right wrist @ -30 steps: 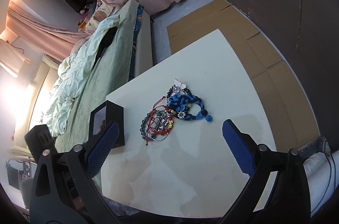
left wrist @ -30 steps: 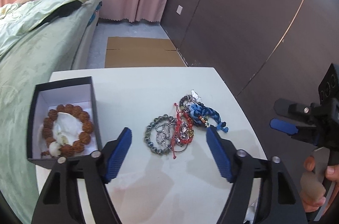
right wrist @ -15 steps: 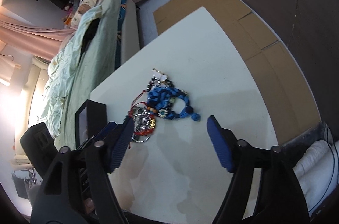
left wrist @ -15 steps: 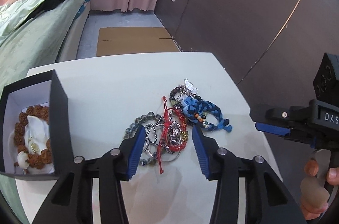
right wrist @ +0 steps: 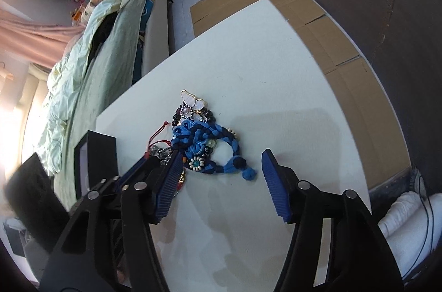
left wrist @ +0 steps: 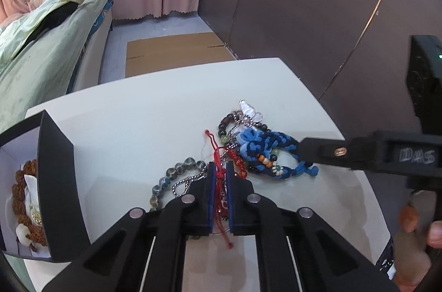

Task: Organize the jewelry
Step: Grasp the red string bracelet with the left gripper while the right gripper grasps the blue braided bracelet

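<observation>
A tangle of jewelry lies on the white table [left wrist: 143, 126]. My left gripper [left wrist: 220, 167] is shut on a red cord bracelet [left wrist: 218, 176] at the near edge of the pile. A grey bead bracelet [left wrist: 171, 176] and a silver chain [left wrist: 185, 183] lie beside it. A blue braided bracelet [left wrist: 265, 145] lies to the right, also in the right wrist view [right wrist: 204, 142]. My right gripper [right wrist: 221, 167] is open, its fingers straddling the blue bracelet's near end. A black open box [left wrist: 52, 181] at left holds a brown bead bracelet [left wrist: 20, 195].
A butterfly charm [right wrist: 192, 101] and dark beads lie at the far end of the pile. A bed with green bedding [left wrist: 41, 43] stands left of the table. Flat cardboard [left wrist: 174, 51] lies on the floor beyond. A dark wall panel [left wrist: 317, 15] is to the right.
My left gripper moved forward over the pile and shut on the red cord bracelet. My right gripper came closer to the blue bracelet and stays open.
</observation>
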The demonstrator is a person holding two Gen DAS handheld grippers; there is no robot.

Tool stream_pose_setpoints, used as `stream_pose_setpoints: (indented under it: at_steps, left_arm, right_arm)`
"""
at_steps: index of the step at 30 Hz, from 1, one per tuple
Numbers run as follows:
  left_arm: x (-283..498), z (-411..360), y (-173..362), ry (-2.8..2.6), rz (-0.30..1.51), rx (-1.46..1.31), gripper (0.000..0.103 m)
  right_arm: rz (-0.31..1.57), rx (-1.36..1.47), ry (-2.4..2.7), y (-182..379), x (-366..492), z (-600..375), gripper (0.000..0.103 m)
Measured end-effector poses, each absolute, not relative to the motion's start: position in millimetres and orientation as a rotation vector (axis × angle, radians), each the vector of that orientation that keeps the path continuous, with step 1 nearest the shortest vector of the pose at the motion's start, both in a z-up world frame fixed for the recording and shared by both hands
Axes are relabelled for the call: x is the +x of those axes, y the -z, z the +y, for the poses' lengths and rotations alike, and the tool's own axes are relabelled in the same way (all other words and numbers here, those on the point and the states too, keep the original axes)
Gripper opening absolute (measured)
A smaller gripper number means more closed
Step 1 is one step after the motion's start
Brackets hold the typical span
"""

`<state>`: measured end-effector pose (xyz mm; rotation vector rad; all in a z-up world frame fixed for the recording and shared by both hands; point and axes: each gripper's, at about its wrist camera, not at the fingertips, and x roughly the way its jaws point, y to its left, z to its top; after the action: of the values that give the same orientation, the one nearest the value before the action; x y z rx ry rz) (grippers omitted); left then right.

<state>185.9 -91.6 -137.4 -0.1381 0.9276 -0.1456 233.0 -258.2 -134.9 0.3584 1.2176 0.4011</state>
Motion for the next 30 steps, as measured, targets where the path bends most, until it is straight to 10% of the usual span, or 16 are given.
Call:
stream_pose_setpoints:
  at_steps: [15, 19, 30]
  left_arm:
    - [168, -57, 100, 0.147, 0.858, -0.239, 0.005]
    - [159, -51, 95, 0.138, 0.846, -0.250, 0.005]
    - [134, -28, 73, 0.113, 0.800, -0.278, 0.005]
  right_arm:
    - [1.190, 0.194, -0.359, 143, 232, -232, 0.041]
    - [1.214, 0.189, -0.370, 147, 231, -234, 0.010]
    - [1.124, 0.439, -0.516, 111, 217, -258, 0.009]
